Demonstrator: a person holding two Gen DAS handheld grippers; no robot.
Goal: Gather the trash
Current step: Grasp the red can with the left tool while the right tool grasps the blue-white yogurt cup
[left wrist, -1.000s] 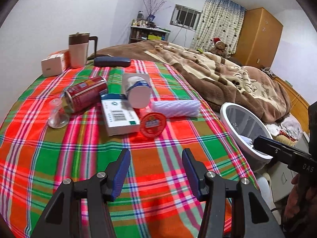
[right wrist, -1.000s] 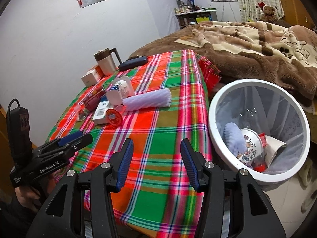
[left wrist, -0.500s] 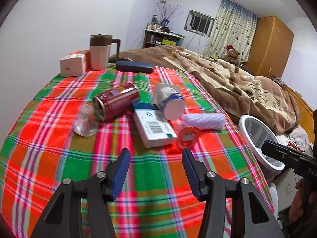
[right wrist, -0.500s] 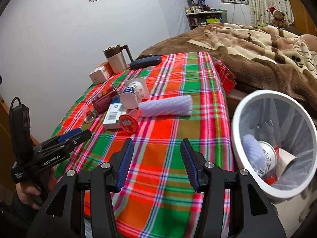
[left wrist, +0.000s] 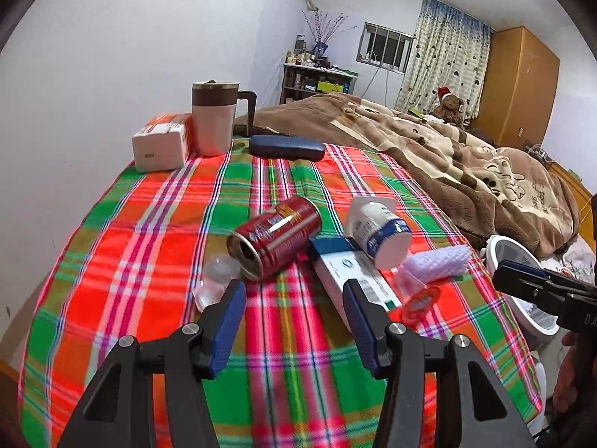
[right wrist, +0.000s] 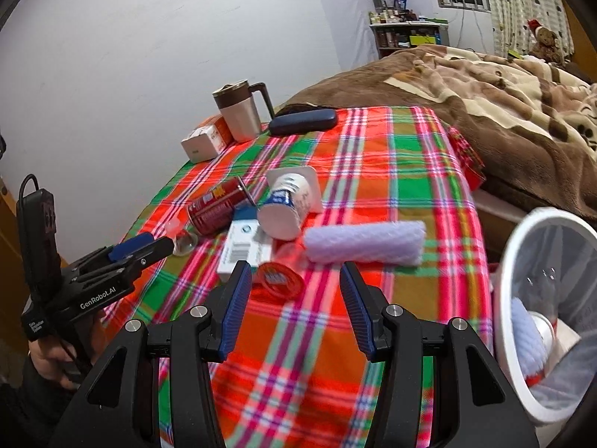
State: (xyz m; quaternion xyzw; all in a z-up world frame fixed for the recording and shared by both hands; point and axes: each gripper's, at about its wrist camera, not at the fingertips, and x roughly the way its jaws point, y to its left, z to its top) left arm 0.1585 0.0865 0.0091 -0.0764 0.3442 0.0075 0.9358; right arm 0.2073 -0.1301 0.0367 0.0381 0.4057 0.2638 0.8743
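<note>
Trash pile [left wrist: 317, 250] on plaid tablecloth [left wrist: 149, 261], mug [left wrist: 214, 123] behind, bin [right wrist: 541, 298] beside table

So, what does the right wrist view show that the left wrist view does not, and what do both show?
Only the right wrist view shows the inside of the white bin, with trash already in it, and the open right hand-held gripper.

Only the left wrist view shows the wooden wardrobe and the open left hand-held gripper.

Both show the red can lying on its side, the yogurt cup, the foam roll and the mug.
</note>
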